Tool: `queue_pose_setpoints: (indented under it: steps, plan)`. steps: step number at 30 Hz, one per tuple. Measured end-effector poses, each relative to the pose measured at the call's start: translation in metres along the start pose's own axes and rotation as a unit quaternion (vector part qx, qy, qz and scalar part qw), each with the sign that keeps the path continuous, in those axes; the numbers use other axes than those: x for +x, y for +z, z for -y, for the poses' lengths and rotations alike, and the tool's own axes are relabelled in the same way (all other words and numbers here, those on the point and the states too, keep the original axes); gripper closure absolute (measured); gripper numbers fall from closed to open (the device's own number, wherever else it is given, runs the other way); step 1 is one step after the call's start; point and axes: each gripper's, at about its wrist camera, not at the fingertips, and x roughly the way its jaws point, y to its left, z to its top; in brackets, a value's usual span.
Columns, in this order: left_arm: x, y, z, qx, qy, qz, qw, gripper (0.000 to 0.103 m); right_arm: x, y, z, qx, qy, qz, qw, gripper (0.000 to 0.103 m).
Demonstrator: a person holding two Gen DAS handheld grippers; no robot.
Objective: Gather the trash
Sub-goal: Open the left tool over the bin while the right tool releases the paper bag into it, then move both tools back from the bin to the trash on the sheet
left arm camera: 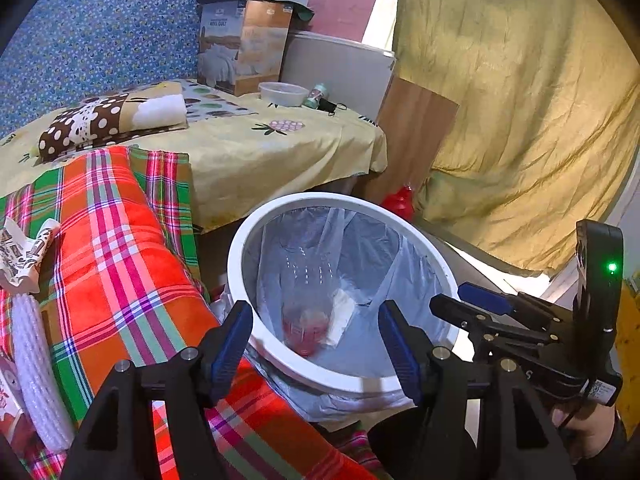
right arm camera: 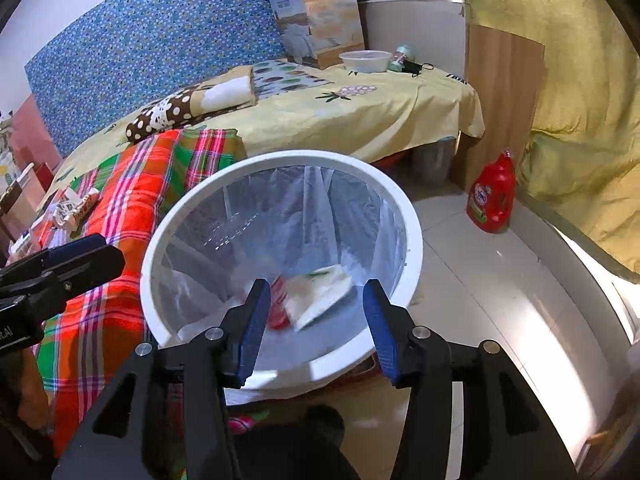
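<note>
Trash [right arm camera: 320, 300], white paper and a red item, is lying at the bottom of the lined white bin [right arm camera: 412, 240], at 12 o'clock from the right gripper [right arm camera: 316, 320], whose jaws are standing apart and empty. Left gripper [left arm camera: 316, 340] is hovering likewise open. Plaid blanket [left arm camera: 120, 240] is lying at 9 o'clock.

Trash bins: one, white with a clear liner [right arm camera: 412, 240], just ahead of the tongs
Items inside the bin: two, a red wrapper [right arm camera: 277, 312] and a white paper piece [right arm camera: 320, 296]
Detergent bottles: one, red [right arm camera: 493, 196], ahead to the right
Plastic bowls: one [right arm camera: 366, 60], far ahead
Quilt boxes: one [right arm camera: 320, 20], far ahead
Folded dotted cloths: one [right arm camera: 188, 110], ahead left
Crumpled printed papers: one [left arm camera: 24, 256], left of the tongs
</note>
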Motion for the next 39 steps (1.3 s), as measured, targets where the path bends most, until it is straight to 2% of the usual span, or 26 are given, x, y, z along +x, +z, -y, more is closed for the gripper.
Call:
queue_pose_setpoints:
  steps: [6, 16, 21, 23, 28, 39]
  plan:
    - [-0.021, -0.007, -0.005, -0.008, 0.006, 0.014, 0.9998, 0.038, -0.014, -0.001, -0.010, -0.006, 0.031, 0.020, 0.999, 0.053]
    - [-0.073, -0.027, -0.025, -0.044, 0.049, 0.046, 0.9967, 0.038, -0.034, -0.005, -0.052, -0.043, 0.099, 0.044, 0.993, 0.053]
    - [-0.099, -0.040, -0.041, -0.063, 0.072, 0.056, 0.9938, 0.039, -0.033, -0.008, -0.074, -0.062, 0.136, 0.036, 0.988, 0.053]
    - [-0.109, -0.046, -0.049, -0.072, 0.087, 0.060, 0.9918, 0.043, -0.031, -0.009, -0.083, -0.070, 0.150, 0.029, 0.986, 0.053]
    - [-0.128, -0.062, -0.066, -0.087, 0.121, 0.064, 0.9868, 0.045, -0.028, -0.012, -0.101, -0.088, 0.169, 0.016, 0.982, 0.053]
    - [-0.165, -0.084, -0.105, -0.114, 0.161, 0.078, 0.9772, 0.045, -0.029, -0.020, -0.138, -0.120, 0.205, 0.001, 0.971, 0.053]
